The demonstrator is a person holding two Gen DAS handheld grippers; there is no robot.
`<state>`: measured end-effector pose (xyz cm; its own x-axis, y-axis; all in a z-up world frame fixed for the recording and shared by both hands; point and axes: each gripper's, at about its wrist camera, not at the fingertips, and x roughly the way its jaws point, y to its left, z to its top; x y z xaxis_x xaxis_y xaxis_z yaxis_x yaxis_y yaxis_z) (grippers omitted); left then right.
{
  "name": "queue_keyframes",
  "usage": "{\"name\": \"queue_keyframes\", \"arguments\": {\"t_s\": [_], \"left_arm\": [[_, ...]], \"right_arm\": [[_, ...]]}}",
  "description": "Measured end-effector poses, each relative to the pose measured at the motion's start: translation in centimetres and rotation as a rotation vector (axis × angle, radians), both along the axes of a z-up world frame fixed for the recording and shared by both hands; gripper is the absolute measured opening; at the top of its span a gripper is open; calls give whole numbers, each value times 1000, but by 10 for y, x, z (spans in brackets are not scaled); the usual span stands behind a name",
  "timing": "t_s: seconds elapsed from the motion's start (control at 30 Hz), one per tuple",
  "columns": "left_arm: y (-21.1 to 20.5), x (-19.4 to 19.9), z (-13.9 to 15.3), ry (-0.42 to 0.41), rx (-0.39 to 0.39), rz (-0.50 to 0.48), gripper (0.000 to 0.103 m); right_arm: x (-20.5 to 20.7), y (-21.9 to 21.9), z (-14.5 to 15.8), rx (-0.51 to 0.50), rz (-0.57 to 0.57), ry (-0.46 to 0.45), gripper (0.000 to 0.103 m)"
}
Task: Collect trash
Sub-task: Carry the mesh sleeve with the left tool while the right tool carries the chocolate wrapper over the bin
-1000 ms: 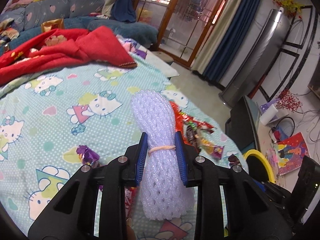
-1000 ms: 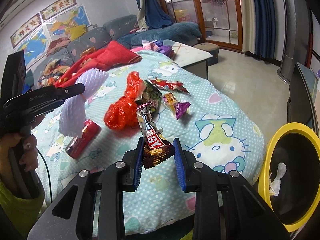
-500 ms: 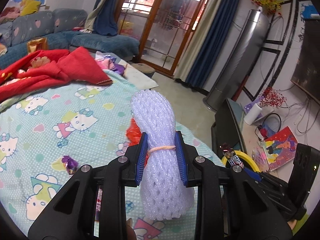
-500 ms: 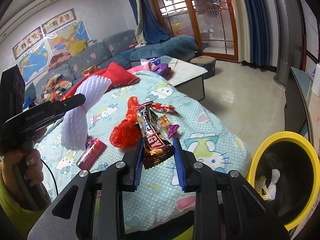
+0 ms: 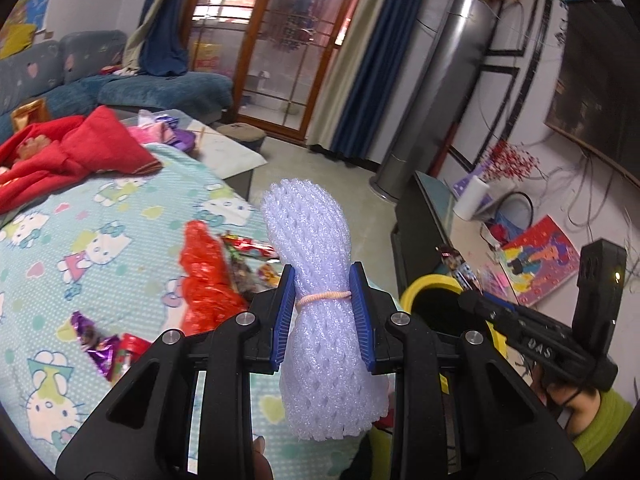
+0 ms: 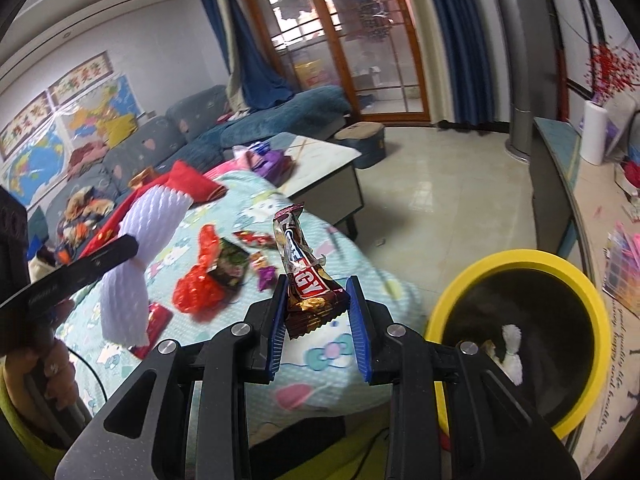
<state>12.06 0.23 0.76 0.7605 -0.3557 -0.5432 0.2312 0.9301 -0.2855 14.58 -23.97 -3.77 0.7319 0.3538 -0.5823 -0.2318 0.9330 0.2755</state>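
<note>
Left gripper (image 5: 322, 316) jaws pinching spongy white foam netting (image 5: 320, 280), right gripper (image 6: 316, 324) jaws pinching crinkly brown wrapper (image 6: 308, 284), round yellow-rimmed bin (image 6: 520, 260) nearby

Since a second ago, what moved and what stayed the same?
Both grippers swung away from the bed toward the yellow bin, which now looks bigger and nearer. The left gripper still squeezes the white foam net, and the right gripper still grips the snack wrapper. The red bag and other wrappers stayed on the bed.

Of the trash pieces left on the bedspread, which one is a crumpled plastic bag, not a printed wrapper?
The red bag: plain, translucent, bunched up, lying beside the dark printed wrapper.
</note>
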Motion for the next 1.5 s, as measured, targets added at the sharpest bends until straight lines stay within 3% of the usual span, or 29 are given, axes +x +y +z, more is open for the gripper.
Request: {"name": "queue_keyframes", "arguments": {"t_s": [0.97,1.5], "left_arm": [[-131,-10,-38,13,133,-312,22],[-190,8,-70,68,167,-413,22]], "right_arm": [[-1,-110,-41,52,-286,86,28],[7,-155,-73,72,-395,163,28]]}}
